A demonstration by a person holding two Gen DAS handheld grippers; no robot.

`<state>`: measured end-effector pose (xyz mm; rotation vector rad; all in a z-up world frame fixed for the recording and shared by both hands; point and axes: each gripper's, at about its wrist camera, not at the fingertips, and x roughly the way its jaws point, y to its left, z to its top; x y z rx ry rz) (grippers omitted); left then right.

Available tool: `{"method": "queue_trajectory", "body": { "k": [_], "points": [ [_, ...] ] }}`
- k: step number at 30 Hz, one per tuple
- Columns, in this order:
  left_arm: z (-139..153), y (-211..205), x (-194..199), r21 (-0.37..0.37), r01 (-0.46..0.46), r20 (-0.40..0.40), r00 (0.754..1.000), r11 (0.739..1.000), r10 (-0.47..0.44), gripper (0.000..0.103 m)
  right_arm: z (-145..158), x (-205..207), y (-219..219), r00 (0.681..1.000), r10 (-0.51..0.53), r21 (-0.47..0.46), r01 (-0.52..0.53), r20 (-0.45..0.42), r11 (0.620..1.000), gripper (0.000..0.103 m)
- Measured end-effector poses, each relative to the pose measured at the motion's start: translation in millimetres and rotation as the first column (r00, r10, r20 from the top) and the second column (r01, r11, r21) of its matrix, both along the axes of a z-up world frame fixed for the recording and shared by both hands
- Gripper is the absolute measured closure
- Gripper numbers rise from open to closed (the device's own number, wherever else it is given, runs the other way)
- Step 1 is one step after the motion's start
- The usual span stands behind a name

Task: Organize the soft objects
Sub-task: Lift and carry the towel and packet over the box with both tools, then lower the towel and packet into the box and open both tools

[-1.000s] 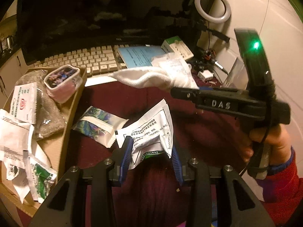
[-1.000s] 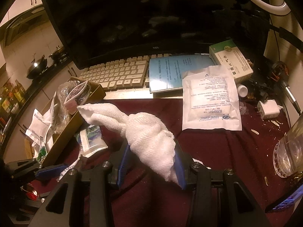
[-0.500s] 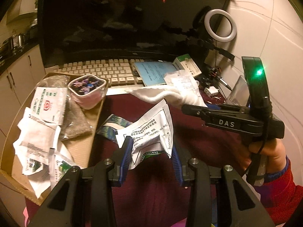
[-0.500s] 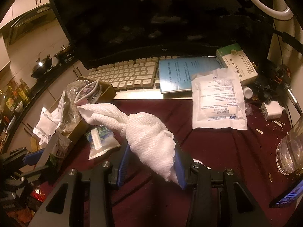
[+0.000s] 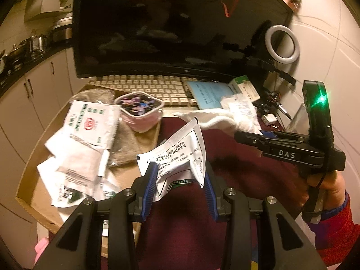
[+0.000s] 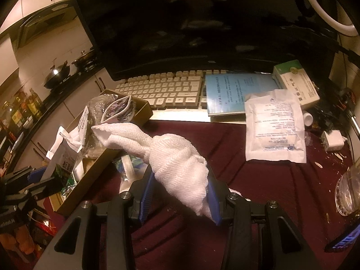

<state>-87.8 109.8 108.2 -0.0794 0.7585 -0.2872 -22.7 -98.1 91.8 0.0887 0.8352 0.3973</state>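
Observation:
My left gripper (image 5: 178, 176) is shut on a crumpled white printed packet (image 5: 177, 155), held above the dark red cloth beside the cardboard box (image 5: 29, 173). The box holds several white sachets (image 5: 90, 123), a grey cloth and a pink-lidded container (image 5: 140, 110). My right gripper (image 6: 178, 186) is shut on a bunched white towel (image 6: 171, 155), whose loose end reaches left over the box's corner (image 6: 144, 110). In the left wrist view the right gripper (image 5: 247, 137) shows at the right with the towel (image 5: 216, 119) trailing from it. A green patterned pouch (image 6: 128, 168) lies under the towel.
A keyboard (image 6: 164, 90) and dark monitor (image 6: 202, 22) stand behind. A blue booklet (image 6: 234, 92), a white flat pack (image 6: 274, 126), a green-white box (image 6: 297, 83), a charger (image 6: 333, 139) and a glass (image 6: 348, 193) crowd the right. A ring light (image 5: 281, 45) stands by the wall.
The left gripper has carried the packet up and leftward, nearer the box. The right gripper has shifted slightly with the towel still held.

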Motion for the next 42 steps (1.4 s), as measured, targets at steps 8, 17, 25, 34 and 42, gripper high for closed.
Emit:
{"method": "queue_trajectory", "body": {
  "k": [8, 17, 25, 34, 42],
  "points": [
    [1.3, 26.3, 12.6, 0.03, -0.047, -0.005, 0.999, 0.998, 0.047, 0.064, 3.0, 9.8, 27.1, 0.999, 0.05, -0.013, -0.05, 0.001, 0.999, 0.057],
    [-1.5, 54.0, 13.3, 0.042, -0.105, -0.017, 0.994, 0.994, 0.106, 0.064, 11.0, 20.6, 59.9, 0.994, 0.112, -0.023, -0.111, 0.014, 0.994, 0.057],
    [-7.6, 76.4, 8.4, 0.061, -0.161, -0.037, 0.986, 0.985, 0.163, 0.064, 11.3, 31.3, 93.7, 0.983, 0.186, -0.002, -0.186, -0.004, 0.983, 0.057],
    [-21.1, 82.3, 9.2, 0.095, -0.174, -0.067, 0.981, 0.98, 0.181, 0.064, 11.3, 40.8, 144.8, 0.955, 0.293, 0.035, -0.292, -0.035, 0.956, 0.056],
    [-22.6, 86.7, 5.2, 0.083, -0.191, -0.063, 0.978, 0.978, 0.196, 0.062, -18.1, 59.7, 189.7, 0.928, 0.344, 0.109, -0.331, -0.14, 0.937, 0.047]
  ]
}}
